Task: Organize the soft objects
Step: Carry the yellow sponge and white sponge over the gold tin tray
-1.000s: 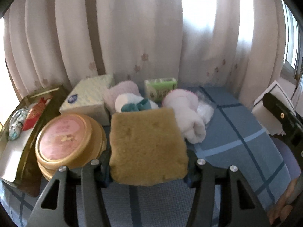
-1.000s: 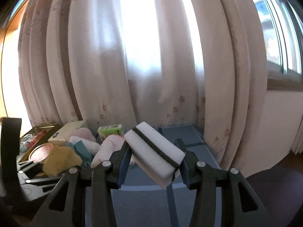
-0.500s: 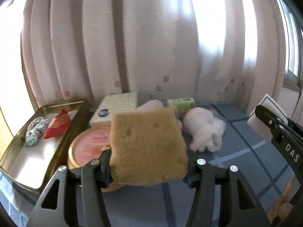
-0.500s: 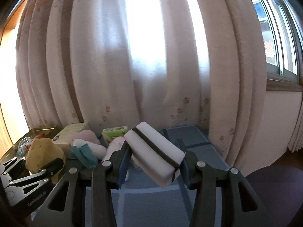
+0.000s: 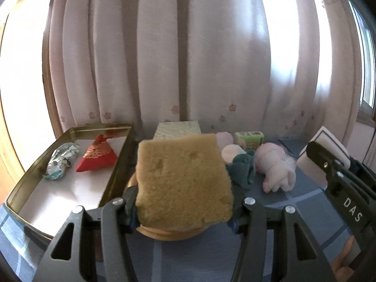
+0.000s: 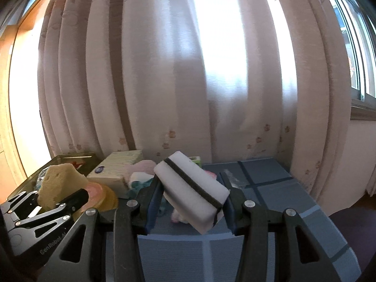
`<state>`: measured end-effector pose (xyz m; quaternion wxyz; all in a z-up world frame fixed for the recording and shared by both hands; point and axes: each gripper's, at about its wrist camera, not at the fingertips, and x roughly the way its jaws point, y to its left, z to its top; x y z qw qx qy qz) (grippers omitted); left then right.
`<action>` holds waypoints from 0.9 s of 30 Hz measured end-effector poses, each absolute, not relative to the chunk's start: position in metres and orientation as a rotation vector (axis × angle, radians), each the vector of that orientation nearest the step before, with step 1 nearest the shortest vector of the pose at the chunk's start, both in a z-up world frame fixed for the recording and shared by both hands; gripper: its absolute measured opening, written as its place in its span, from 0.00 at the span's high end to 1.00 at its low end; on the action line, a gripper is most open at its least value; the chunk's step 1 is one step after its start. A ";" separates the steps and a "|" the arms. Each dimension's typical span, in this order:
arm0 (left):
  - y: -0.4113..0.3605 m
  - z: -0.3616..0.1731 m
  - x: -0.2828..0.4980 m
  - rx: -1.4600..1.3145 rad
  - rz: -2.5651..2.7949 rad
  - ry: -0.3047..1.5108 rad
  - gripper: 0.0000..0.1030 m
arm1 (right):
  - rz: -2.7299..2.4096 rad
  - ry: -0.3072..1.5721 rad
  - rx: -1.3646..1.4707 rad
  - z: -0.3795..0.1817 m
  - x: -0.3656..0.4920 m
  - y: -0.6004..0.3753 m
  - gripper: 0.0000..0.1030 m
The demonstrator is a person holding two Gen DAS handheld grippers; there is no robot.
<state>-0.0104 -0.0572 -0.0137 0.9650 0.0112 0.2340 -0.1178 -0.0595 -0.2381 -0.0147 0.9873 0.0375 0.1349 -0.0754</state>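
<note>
Sponge (image 5: 183,181) btwn L claw (image 5: 184,208) jaws, clamped | R claw (image 6: 190,205) clamped on white foam block (image 6: 192,188), tilted

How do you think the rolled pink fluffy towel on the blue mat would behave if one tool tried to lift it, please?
The rolled pink fluffy towel looks soft and loosely wound, so it would probably sag and partly unroll if pinched at one end. Its fuzzy surface suggests it would grip well rather than slip. It seems light and unbreakable, and it lies flat on the blue checked mat, so rolling away seems unlikely.
</note>
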 end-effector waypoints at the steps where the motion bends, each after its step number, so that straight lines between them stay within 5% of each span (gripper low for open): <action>1: -0.055 -0.013 -0.011 0.022 -0.237 0.469 0.47 | -0.146 0.269 0.077 -0.015 -0.059 -0.235 0.53; 27: 0.029 -0.010 -0.003 -0.052 -0.159 0.418 0.47 | 0.000 0.267 0.040 -0.014 -0.039 -0.133 0.53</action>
